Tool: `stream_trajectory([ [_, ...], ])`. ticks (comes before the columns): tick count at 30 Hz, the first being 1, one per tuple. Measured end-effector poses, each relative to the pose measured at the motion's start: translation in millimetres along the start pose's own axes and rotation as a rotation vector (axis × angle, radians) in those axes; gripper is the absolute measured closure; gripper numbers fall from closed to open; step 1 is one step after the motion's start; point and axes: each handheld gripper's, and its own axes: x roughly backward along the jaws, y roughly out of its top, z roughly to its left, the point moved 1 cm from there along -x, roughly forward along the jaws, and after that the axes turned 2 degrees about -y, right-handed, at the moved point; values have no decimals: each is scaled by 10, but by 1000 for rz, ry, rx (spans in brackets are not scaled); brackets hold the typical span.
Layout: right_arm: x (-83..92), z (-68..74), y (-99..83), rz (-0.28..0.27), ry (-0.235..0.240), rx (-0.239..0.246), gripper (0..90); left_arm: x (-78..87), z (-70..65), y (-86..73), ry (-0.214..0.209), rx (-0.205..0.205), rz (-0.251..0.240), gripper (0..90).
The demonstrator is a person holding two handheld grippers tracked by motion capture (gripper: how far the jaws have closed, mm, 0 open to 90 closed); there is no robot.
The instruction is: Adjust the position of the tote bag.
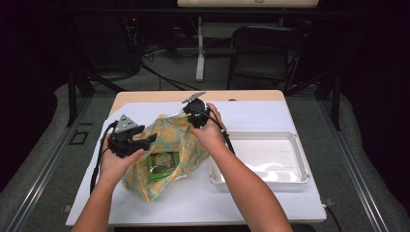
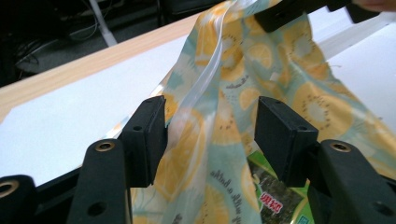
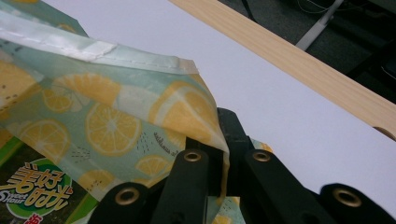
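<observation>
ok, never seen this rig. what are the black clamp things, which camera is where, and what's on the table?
No robot here: a person holds a hand-operated two-jaw gripper in each hand. The wide picture comes from a camera above the table; the other two come from cameras riding on each gripper, looking along its black jaws.

On the table's white sheet lie a lemon-print bag and an empty white tray. A green snack packet shows inside the bag's mouth.

The right gripper is shut on the bag's far edge and lifts it. The left gripper is open, its jaws standing either side of the bag's near edge without pressing it.
</observation>
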Motion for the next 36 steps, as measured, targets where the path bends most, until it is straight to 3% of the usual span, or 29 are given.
stream_trajectory([
  [12,-70,18,-20,13,-5,2,899,-196,-12,-127,-23,5,67,422],
  [20,-95,14,-53,32,-6,7,896,-339,-68,-203,13,-33,119,422],
  [30,-87,-27,-58,29,-12,0,896,-451,-6,-315,70,-48,191,458],
  [36,-86,-30,-58,29,-14,0,896,-491,20,-358,55,-57,211,461],
])
